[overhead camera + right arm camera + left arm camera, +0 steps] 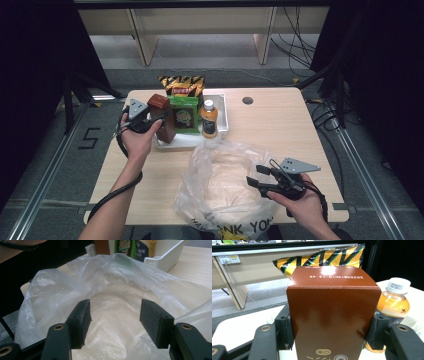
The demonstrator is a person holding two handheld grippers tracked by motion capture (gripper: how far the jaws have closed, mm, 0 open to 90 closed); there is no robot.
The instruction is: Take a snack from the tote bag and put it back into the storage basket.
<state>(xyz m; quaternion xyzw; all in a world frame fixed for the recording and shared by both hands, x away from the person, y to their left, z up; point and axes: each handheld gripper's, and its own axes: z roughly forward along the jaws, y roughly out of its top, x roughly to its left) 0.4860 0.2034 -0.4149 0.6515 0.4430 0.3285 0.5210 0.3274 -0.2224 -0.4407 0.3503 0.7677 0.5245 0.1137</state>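
A tall brown box (pixel 162 112) stands at the left end of a white tray (pixel 223 114). My left gripper (pixel 158 122) is shut on it, one pad pressed against each side. In the left gripper view the brown box (pixel 332 305) rises between the pads (pixel 285 331) of my left gripper (pixel 330 327). A clear plastic bag (pixel 220 180) lies open on the near part of the table. My right gripper (pixel 256 176) hovers at the bag's right rim, open. In the right gripper view the right gripper (pixel 115 322) holds nothing, and the plastic bag (pixel 112 290) gapes beneath it.
The tray also holds a green snack bag (pixel 184 115), a yellow-and-black snack bag (pixel 182 85) and an orange drink bottle (pixel 209 120) with a white cap. That bottle (pixel 393 302) stands just right of the box. The wooden table (pixel 270 120) is bare at right.
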